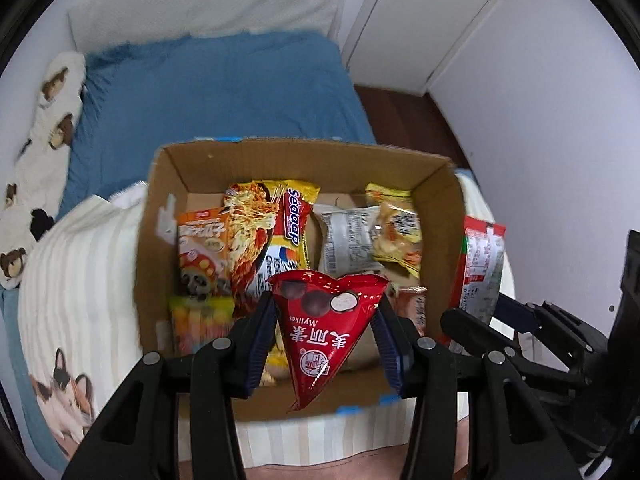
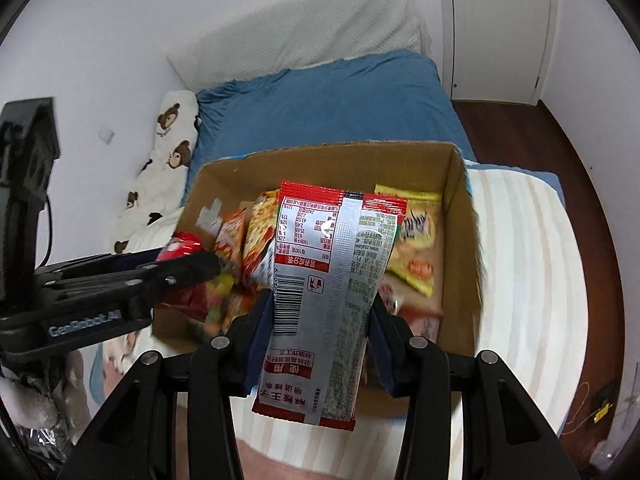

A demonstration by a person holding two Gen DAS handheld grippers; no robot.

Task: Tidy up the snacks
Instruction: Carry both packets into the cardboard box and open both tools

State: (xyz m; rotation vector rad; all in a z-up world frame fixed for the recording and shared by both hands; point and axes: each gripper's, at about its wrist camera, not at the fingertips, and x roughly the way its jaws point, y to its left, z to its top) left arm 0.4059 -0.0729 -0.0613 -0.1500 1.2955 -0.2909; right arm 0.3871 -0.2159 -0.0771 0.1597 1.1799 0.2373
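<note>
A cardboard box sits on the bed with several snack packets in it, among them a Sedaap noodle pack and a yellow chip bag. My left gripper is shut on a red Mylikes chocolate bag, held above the box's near side. My right gripper is shut on a red and silver snack packet, back side showing, also over the box. The right gripper and its packet show at the right of the left wrist view. The left gripper shows at the left of the right wrist view.
The box rests on a cream striped blanket over a blue bedsheet. A bear-print pillow lies along the left wall. White doors and dark wood floor are to the right.
</note>
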